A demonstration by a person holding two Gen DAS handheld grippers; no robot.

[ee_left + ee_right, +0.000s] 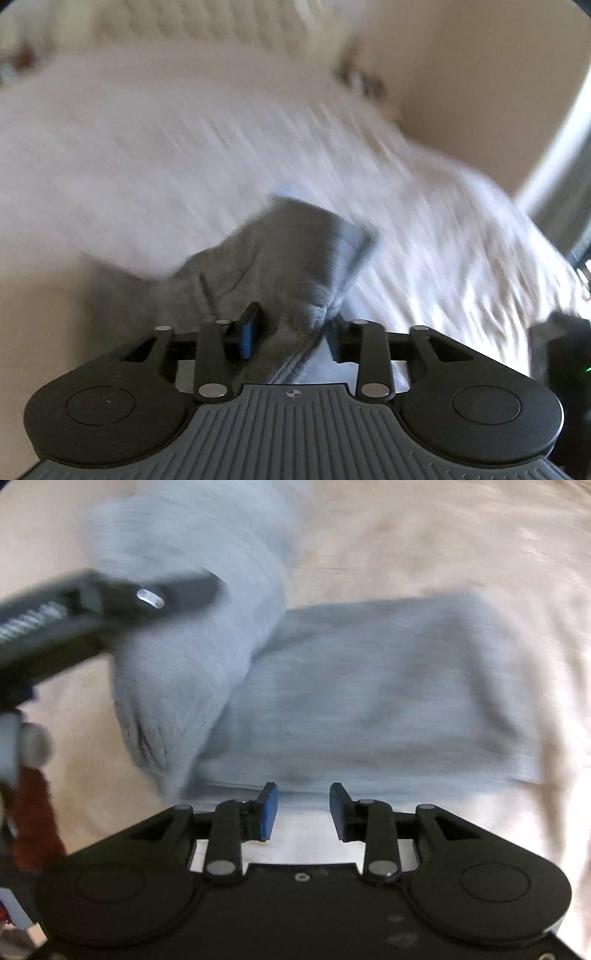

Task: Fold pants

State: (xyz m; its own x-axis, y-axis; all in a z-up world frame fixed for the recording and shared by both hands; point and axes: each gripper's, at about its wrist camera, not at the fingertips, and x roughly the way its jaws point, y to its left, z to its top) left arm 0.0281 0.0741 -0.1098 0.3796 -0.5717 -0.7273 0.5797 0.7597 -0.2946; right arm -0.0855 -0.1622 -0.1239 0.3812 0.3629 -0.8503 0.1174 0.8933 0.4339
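Grey pants [369,701] lie folded flat on the bed, and one part of them [192,646] is raised off the cover at the left. My left gripper [207,589] reaches across in front of that raised part. In the left wrist view the grey pants [280,251] run up from the bed and bunch between the fingers of my left gripper [293,332], filling the gap at the fingertips. My right gripper [303,805] hovers over the near edge of the flat part, its fingers apart with nothing between them. Both views are blurred by motion.
A pale bedspread [184,147] covers the bed, with a tufted headboard [221,18] at the far end and a beige wall [461,74] to the right. A dark block with a green light [561,354] sits at the right edge. A red-brown sleeve [33,805] shows at lower left.
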